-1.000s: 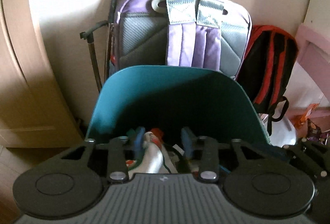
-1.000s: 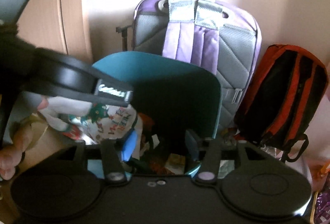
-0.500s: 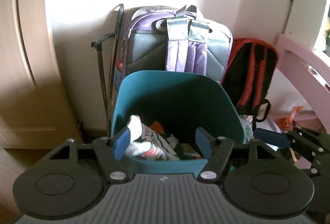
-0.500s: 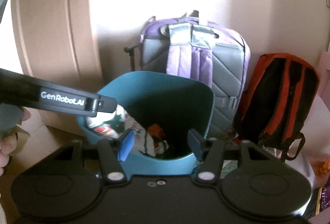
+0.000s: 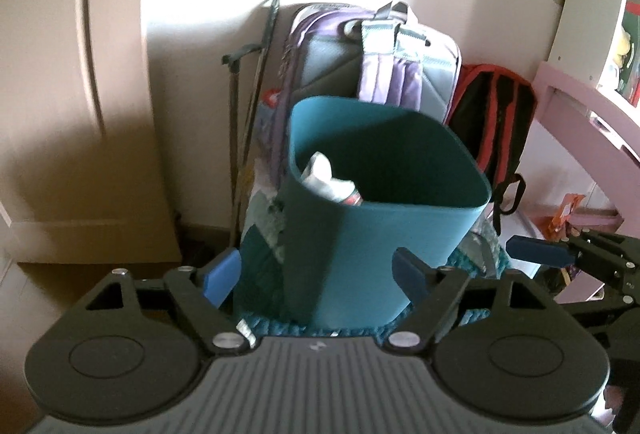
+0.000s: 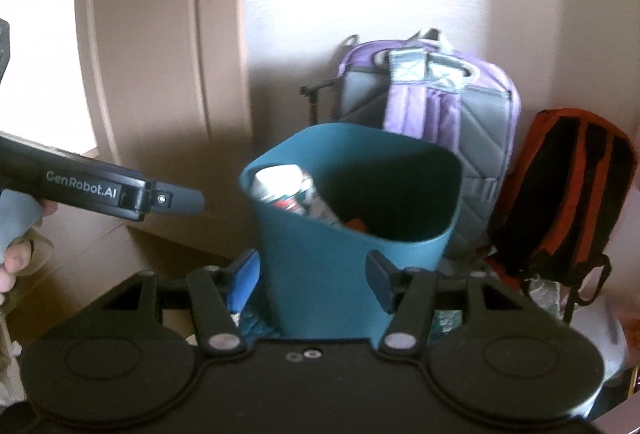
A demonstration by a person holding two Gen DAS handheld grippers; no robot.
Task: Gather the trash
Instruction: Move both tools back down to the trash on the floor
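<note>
A teal bin (image 5: 384, 234) stands on the floor in front of two backpacks. A white printed wrapper (image 5: 328, 186) leans inside against its left wall, with other scraps beside it. My left gripper (image 5: 316, 274) hangs a short way back from the bin, its jaws opening with nothing pressed between the pads. My right gripper (image 6: 312, 278) is open and empty, and also faces the bin (image 6: 340, 266), where the wrapper (image 6: 280, 190) shows again. One left finger (image 6: 176, 200) reaches in from the left of the right wrist view. A right finger (image 5: 536, 250) shows at the right of the left wrist view.
A purple-grey backpack (image 5: 384, 74) and a red-black backpack (image 5: 496, 122) lean on the wall behind the bin. A dark folded pole (image 5: 248, 106) stands to their left, beside a wooden door (image 6: 160, 74). Pink furniture (image 5: 580, 106) is at the right. A person's hand (image 6: 12, 266) holds the left gripper.
The left gripper let go of the white wrapper, which now lies in the bin, and its jaws spread wider. Both grippers drew back from the bin.
</note>
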